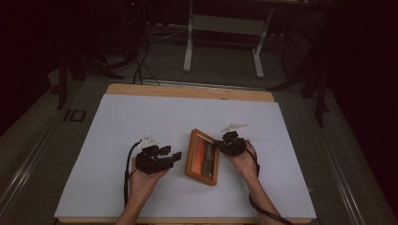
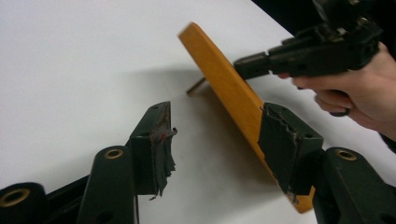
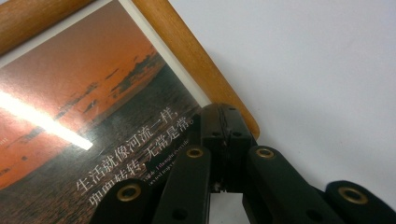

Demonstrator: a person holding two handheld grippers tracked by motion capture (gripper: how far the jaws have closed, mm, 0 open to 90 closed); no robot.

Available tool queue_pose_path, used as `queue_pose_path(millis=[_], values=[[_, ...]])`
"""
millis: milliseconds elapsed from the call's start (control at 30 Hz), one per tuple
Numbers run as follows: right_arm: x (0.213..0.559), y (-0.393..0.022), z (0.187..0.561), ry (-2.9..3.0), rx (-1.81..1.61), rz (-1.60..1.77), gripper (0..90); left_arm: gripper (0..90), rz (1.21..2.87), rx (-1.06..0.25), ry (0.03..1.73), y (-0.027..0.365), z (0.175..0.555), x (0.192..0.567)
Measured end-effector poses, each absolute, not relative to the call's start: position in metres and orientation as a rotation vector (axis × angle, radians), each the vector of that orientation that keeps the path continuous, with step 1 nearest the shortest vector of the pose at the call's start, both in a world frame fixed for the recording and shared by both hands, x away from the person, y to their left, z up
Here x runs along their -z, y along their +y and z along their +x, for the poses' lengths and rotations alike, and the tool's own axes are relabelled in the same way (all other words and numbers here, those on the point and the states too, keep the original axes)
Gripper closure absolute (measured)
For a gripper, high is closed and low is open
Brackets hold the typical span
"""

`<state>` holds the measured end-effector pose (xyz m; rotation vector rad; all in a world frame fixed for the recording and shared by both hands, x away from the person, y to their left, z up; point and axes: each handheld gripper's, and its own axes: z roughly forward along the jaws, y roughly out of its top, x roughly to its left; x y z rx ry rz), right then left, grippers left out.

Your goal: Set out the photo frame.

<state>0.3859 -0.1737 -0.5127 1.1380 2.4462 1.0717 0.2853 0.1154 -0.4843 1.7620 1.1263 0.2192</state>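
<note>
Left gripper (image 1: 170, 154) hovers low over the table's near half, held in the left hand (image 1: 143, 180), jaws spread wide with nothing pressed between the pads. Right gripper (image 1: 219, 145) is clamped tight, jaws together, tips pointing left, the right hand (image 1: 241, 161) wrapped behind it, forearm reaching in from the near edge.
</note>
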Motion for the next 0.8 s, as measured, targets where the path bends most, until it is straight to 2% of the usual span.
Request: queue_pose_path(millis=[233, 500, 667, 800], values=[[0.513, -0.174, 0.386, 2.445, -1.078, 1.137, 90.0, 41.5, 1.752, -0.154, 1.103, 0.102, 0.278, 0.484], [0.514, -0.175, 0.386, 2.442, -1.087, 1.133, 90.0, 34.0, 1.808, -0.1, 1.099, 0.083, 0.276, 0.49], [0.514, -0.175, 0.386, 2.441, -1.09, 1.135, 90.0, 33.4, 1.856, -0.06, 1.096, 0.071, 0.277, 0.498], [0.514, -0.175, 0.386, 2.441, -1.091, 1.135, 90.0, 36.9, 1.874, -0.02, 1.119, 0.066, 0.278, 0.504]])
